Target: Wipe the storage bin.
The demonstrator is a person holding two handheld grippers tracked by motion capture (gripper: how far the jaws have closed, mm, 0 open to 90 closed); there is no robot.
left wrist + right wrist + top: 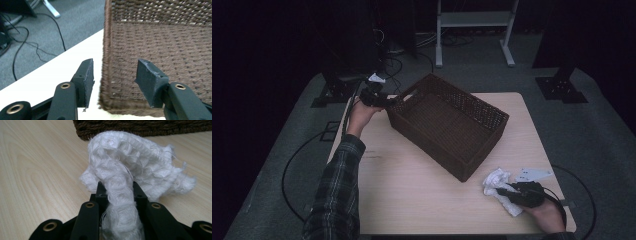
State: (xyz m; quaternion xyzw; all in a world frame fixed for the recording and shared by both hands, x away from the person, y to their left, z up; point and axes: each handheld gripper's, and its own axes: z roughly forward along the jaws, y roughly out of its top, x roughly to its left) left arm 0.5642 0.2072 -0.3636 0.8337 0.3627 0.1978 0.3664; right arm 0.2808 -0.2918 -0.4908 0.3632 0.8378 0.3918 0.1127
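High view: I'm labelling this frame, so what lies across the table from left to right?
Left claw at the basket's corner → brown woven basket → white cloth → right claw, closed on the cloth.

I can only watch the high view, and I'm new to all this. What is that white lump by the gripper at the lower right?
Observer: A crumpled white cloth; the right gripper has its jaws pinched on a fold of it.
Operator: And the gripper at the basket?
Observer: The left gripper straddles a corner of the brown woven basket with its jaws, and gaps show beside both.
Operator: Is the cloth off the table?
Observer: Its far part rests on the wooden table, just short of the basket's base.
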